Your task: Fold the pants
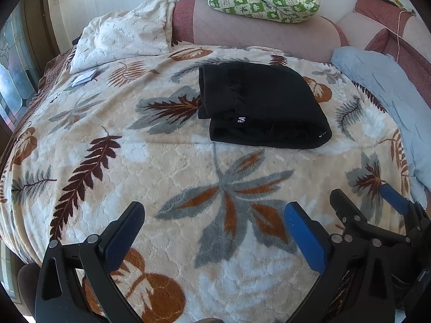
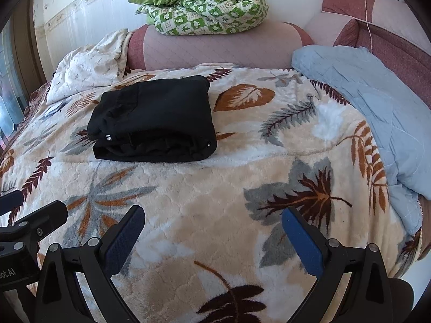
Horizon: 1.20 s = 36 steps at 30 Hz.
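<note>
The black pants [image 2: 153, 118] lie folded into a compact, thick, roughly rectangular bundle of several stacked layers. The layered edges face me, with small white letters on the near left corner and a metal eyelet at the near right corner. The top surface is smooth, with a few soft wrinkles toward the left end. The bundle's long axis runs left to right across my view, slightly skewed, so its near right corner sits closest to me in the left wrist view [image 1: 262, 105].

The bundle rests flat on a plush cream blanket [image 2: 215, 188] patterned with brown, rust and grey leaves, toward the far middle of the bed. Beyond it stands a pink padded headrest [image 2: 215, 45] with a green-and-white quilt [image 2: 202, 0] heaped on top. A pale floral pillow [image 2: 86, 64] lies at the far left, and a light blue quilted cover [image 2: 371, 107] lies along the right.

Both tools hover near me over the blanket, well apart from the pants. My left gripper [image 1: 212, 215] has its fingers spread wide and holds nothing. My right gripper [image 2: 212, 218] is likewise spread wide and empty, just beside the left one.
</note>
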Tool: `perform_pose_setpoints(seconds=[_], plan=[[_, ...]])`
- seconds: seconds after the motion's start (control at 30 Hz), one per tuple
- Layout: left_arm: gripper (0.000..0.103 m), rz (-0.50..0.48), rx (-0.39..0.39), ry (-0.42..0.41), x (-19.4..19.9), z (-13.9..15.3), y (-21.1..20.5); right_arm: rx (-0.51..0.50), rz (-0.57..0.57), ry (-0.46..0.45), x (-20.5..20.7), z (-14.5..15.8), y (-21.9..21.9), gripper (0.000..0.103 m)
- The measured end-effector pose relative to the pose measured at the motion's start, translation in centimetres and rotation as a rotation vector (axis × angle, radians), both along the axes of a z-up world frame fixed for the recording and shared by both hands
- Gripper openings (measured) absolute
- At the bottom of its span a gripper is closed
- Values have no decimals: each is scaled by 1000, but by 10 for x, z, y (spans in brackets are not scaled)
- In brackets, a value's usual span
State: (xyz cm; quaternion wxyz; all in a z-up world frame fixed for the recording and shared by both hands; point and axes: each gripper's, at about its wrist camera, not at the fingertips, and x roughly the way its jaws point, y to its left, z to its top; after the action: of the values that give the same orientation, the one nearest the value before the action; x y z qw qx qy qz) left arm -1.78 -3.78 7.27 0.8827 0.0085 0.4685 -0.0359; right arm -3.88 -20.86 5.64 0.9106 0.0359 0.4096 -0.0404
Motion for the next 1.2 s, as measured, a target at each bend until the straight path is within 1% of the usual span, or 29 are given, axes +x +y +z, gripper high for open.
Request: perform_pose_setpoints(seconds=[0.5,1.2], plan=[[103,7,2,15,1,-6,3,-3,3,16,3,-7,-3,103],[103,10,3,22,1,-8,4,-7,-5,23,3,-8,-6,103]])
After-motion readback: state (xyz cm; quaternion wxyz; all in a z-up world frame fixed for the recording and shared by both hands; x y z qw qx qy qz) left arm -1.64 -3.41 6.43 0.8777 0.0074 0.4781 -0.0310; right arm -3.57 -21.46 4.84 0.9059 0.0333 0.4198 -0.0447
